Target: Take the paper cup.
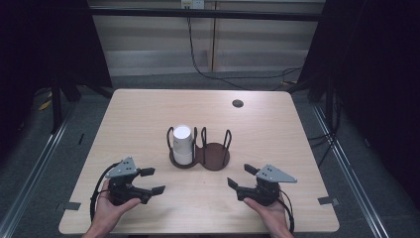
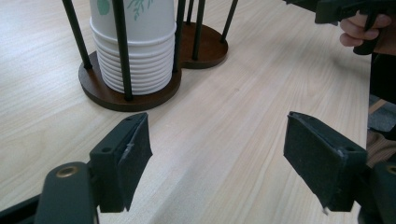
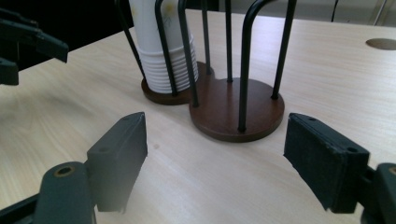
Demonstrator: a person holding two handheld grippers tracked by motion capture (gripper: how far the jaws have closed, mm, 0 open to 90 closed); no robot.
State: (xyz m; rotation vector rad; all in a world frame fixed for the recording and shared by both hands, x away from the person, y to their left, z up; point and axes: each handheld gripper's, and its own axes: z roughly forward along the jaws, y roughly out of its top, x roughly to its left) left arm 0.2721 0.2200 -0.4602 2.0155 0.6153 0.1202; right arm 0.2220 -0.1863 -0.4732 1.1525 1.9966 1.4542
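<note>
Stack of white paper cups [image 1: 182, 144] standing upside down at frame centre, in the left bay of a dark wire cup holder [image 1: 214, 156]; right bay bare. Left gripper [image 1: 151, 181] at lower left, jaws spread, holding nothing. Right gripper [image 1: 241, 176] at lower right, likewise spread, near the holder, not touching. Both above the wooden table [image 1: 277, 119].

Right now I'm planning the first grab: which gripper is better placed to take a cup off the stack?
Probably the left gripper: open, on the side of the holder where the cup stack stands. The right gripper, also open, faces the empty half.
</note>
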